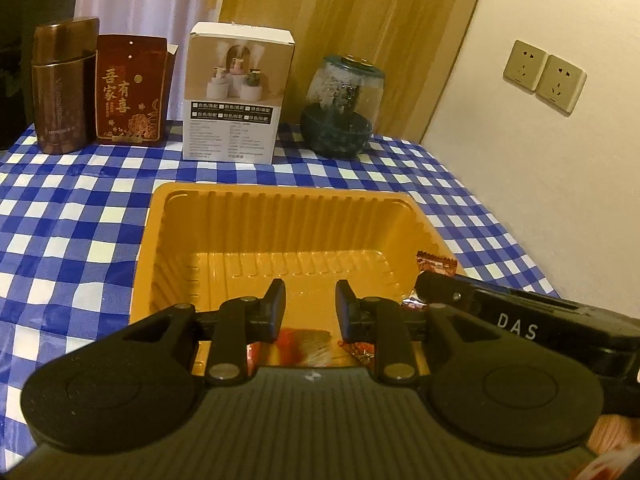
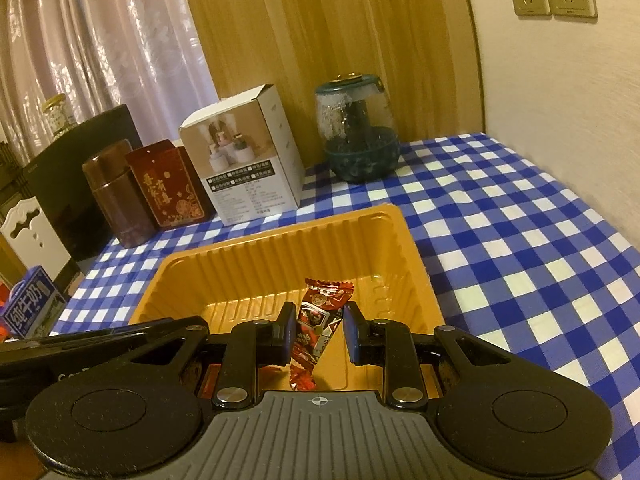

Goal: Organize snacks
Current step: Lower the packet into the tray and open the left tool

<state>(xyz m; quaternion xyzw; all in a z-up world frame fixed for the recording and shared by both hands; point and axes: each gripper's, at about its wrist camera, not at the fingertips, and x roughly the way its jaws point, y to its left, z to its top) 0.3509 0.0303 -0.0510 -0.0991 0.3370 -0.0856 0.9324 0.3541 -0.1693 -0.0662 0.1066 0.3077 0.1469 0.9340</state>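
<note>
An orange plastic tray (image 1: 280,191) (image 2: 276,236) sits on the blue checked tablecloth, and both grippers hover over its near end. My left gripper (image 1: 311,307) is open by a narrow gap with nothing between its pads. Just below it, a blurred red and white snack packet (image 1: 306,343) is inside the tray. Another red wrapper (image 1: 362,354) lies beside that one. My right gripper (image 2: 320,326) is shut on a red snack packet (image 2: 318,320) (image 1: 436,264), which hangs upright over the tray floor. In the left wrist view the right gripper's black body (image 1: 516,320) reaches in from the right.
Along the back stand a brown tin (image 1: 60,92), a red box with gold letters (image 1: 132,92), a white carton (image 1: 240,96) and a glass jar (image 1: 344,108). A blue milk carton (image 2: 30,308) is at the left edge. The wall with its sockets (image 1: 544,72) borders the table on the right.
</note>
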